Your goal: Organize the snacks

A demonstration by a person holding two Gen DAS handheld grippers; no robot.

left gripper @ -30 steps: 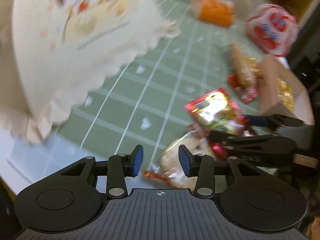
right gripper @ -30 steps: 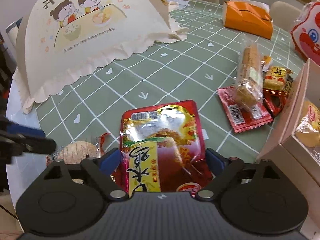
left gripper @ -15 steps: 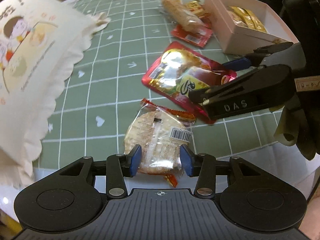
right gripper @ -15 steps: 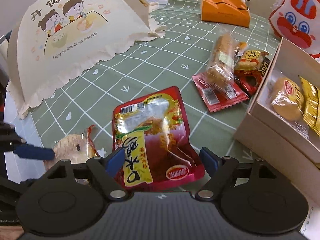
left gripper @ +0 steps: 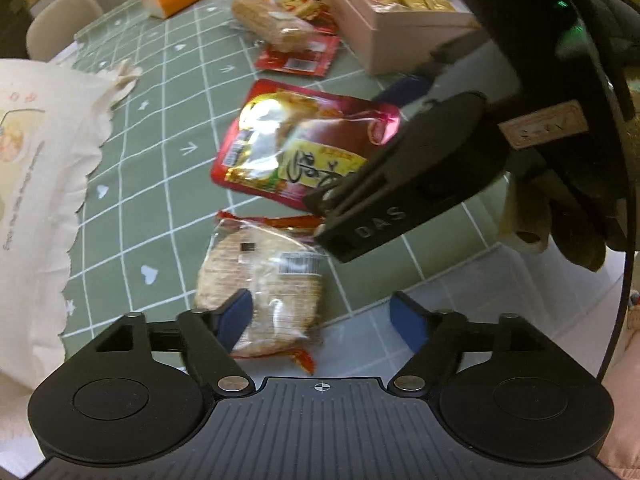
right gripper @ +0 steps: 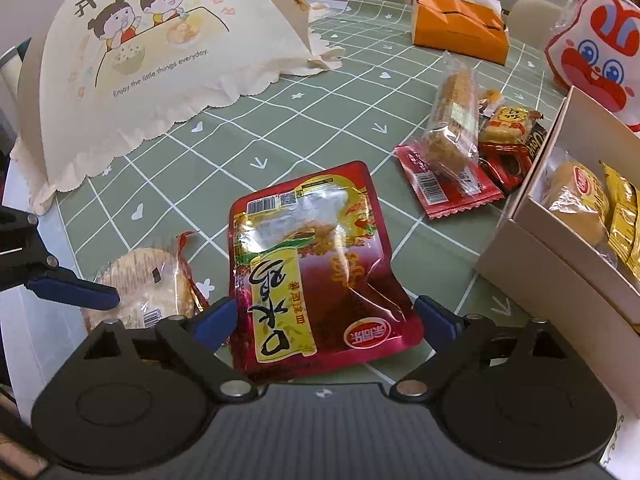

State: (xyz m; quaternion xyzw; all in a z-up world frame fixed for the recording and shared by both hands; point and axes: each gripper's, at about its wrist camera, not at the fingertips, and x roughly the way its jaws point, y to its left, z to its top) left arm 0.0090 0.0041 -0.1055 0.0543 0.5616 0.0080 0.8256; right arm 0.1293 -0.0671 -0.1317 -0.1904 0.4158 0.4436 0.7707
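The left gripper (left gripper: 322, 318) has its jaws spread wide apart, its blue fingertips (left gripper: 236, 316) pointing forward and down. Nothing is pinched between them, though the left fingertip looks to lie against something below it; the view is too blurred to say for sure. The right gripper (right gripper: 325, 318) likewise has its jaws wide apart, its blue fingertips (right gripper: 434, 322) level with each other and angled downward. Seen from the left wrist, the right gripper (left gripper: 404, 184) crosses in from the right side, tilted down toward the left, close ahead of the left one. A gloved hand (left gripper: 560, 204) grips its handle.
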